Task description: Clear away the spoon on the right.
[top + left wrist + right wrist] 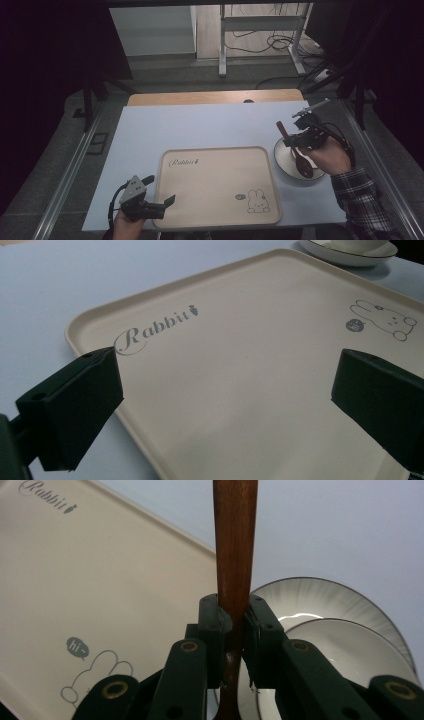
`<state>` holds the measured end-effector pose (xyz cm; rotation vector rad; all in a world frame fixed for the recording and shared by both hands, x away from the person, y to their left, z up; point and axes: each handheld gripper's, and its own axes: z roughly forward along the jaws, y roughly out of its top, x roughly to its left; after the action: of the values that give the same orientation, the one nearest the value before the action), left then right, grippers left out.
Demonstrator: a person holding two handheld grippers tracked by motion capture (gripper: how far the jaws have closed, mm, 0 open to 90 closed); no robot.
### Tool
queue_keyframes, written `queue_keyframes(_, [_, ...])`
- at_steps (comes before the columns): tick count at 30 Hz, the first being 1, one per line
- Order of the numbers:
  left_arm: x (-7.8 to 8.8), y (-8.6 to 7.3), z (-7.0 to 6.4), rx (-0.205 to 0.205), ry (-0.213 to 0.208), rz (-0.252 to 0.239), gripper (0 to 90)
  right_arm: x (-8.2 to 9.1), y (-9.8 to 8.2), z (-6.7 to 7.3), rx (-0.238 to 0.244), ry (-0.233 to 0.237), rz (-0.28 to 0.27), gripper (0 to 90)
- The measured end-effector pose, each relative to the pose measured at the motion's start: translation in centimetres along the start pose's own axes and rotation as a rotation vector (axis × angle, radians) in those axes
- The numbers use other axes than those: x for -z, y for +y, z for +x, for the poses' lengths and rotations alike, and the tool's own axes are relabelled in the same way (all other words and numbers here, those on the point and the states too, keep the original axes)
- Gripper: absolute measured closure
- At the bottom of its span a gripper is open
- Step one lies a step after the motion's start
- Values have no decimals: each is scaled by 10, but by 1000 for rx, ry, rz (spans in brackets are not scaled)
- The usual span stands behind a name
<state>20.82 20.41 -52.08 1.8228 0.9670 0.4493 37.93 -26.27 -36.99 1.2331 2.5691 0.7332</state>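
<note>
Near the table's front-left corner, the left hand-held gripper [159, 204] hangs spread over the tray's [220, 155] left edge, gripping nothing. By the right edge, the right hand-held gripper [291, 141] pinches the wooden spoon [235, 545] mid-handle above the bowl [284, 159]. The spoon looks light, stiff and smooth; a mid-handle grip seems best. The bowl is probably breakable.
</note>
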Motion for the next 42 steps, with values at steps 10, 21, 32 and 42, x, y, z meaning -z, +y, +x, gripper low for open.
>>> queue_keyframes(10, [0, 0, 0, 0, -2, 1, 0, -22, 6, 22, 43, 47, 51, 798])
queue_keyframes(21, [0, 0, -1, -3, -4, 4, 0, -59, 9, 41, 74, 92, 126, 799])
queue_keyframes(32, [0, 0, -1, -6, -7, 5, 0, -87, 12, 59, 89, 129, 173, 799])
queue_keyframes(42, [-1, 0, -1, -7, -9, 7, 0, -110, 10, 69, 94, 141, 194, 799])
